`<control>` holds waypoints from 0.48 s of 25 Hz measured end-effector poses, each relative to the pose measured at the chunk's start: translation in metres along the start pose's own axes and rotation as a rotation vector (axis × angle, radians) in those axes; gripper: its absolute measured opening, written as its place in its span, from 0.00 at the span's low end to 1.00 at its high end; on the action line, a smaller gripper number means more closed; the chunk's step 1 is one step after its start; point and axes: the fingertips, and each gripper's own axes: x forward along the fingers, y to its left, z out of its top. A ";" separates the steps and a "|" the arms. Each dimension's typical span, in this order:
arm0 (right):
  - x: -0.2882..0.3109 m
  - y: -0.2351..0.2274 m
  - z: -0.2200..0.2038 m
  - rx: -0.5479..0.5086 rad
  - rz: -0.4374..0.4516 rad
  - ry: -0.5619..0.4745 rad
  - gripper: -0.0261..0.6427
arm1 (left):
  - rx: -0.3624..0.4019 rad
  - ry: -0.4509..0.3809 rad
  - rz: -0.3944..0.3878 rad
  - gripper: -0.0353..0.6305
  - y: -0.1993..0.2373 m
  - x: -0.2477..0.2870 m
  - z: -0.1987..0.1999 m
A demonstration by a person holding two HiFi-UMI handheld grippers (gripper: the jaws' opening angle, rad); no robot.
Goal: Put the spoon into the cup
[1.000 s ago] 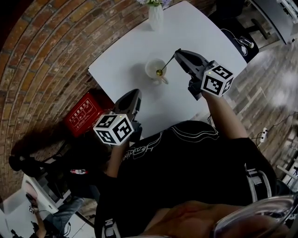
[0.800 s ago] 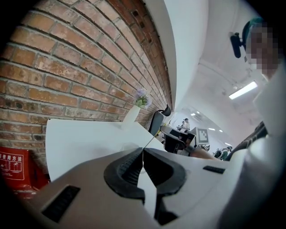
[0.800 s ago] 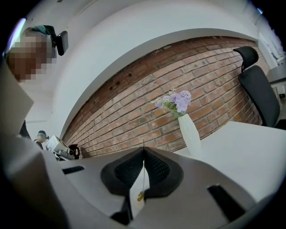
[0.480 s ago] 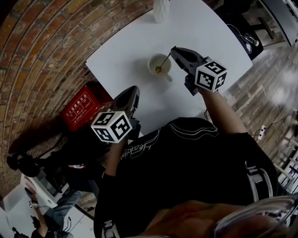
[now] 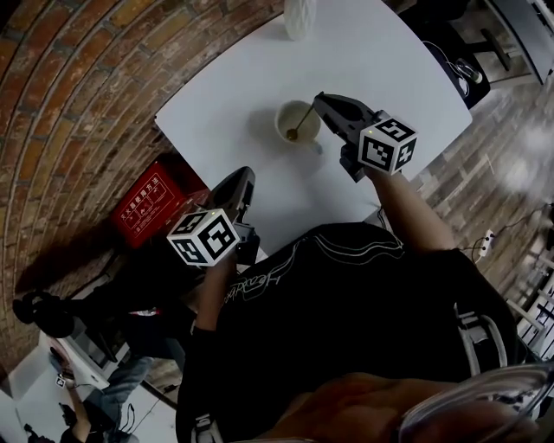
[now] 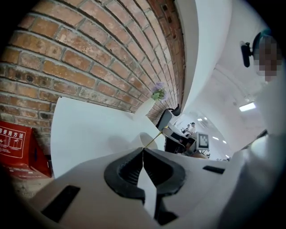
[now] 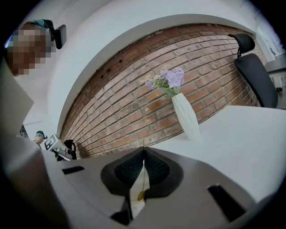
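A white cup stands mid-table. A thin gold spoon slants into it, bowl end down inside the cup. My right gripper is shut on the top of the spoon's handle, just right of the cup's rim. In the right gripper view the handle runs between the closed jaws of the right gripper. My left gripper hangs shut and empty over the table's near edge, below the cup. In the left gripper view, past the left gripper, the cup is partly hidden.
A white vase with purple flowers stands at the table's far edge by the brick wall. A red box sits on the floor to the left of the table. A black chair is beyond the table's right side.
Both grippers have sunk. The right one has lowered the spoon so its bowl end sits deeper in the cup. The left one has dropped toward the table's near edge.
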 end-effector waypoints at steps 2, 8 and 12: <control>0.001 -0.001 -0.003 0.003 0.004 0.000 0.04 | -0.026 0.005 0.007 0.06 0.006 0.001 -0.003; 0.002 -0.003 -0.010 0.014 0.012 0.005 0.04 | -0.056 -0.001 0.018 0.06 0.016 -0.001 -0.008; 0.004 -0.006 -0.014 0.018 0.017 0.010 0.04 | -0.061 -0.007 0.025 0.06 0.020 -0.001 -0.012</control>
